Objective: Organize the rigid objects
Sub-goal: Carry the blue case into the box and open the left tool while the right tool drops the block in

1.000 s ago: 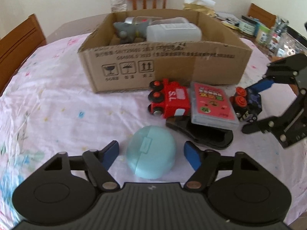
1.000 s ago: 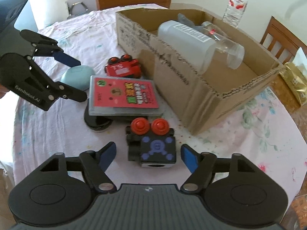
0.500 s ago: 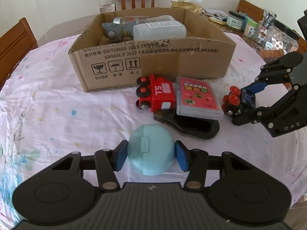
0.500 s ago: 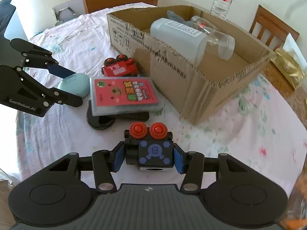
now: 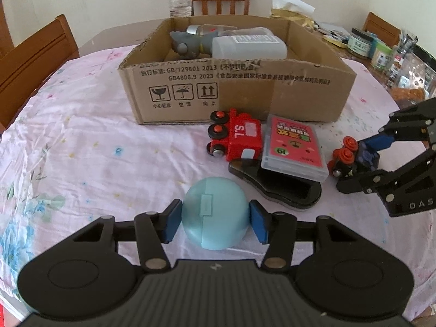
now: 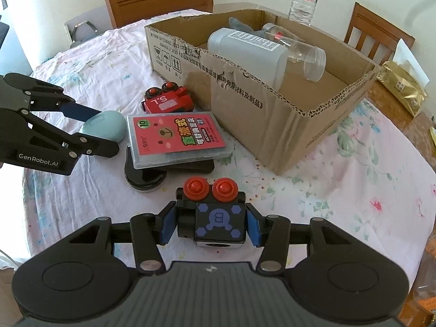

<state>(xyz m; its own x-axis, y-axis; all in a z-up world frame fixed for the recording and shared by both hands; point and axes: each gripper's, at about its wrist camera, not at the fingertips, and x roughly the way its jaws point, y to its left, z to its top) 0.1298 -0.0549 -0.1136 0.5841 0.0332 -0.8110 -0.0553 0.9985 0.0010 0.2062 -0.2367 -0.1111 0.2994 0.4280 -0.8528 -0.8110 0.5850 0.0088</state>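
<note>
A: Left wrist view, item one: left gripper, fingers clamped on the pale blue round case, one pad on each flank. They have just closed onto it. The case sits low on the bench, at six o'clock from the cardboard box.

B: Handling advice?

A: Lift straight up before swinging toward twelve o'clock. The case is smooth and domed, so I judge it could squirt out if the wrist rolls. Clear the box's near wall, then lower inside.

B: Middle of the spread?

A: Red toy truck, pink card case leaning on a black oval base. All untouched, just in front of the box.

B: Right wrist view?

A: Item two: right gripper, fingers shut on the black block toy with two red knobs, squarely by its sides. The box lies at one o'clock from it. Free floor looks to be at the near right end, beside the white bottle; I would set it there.
</note>
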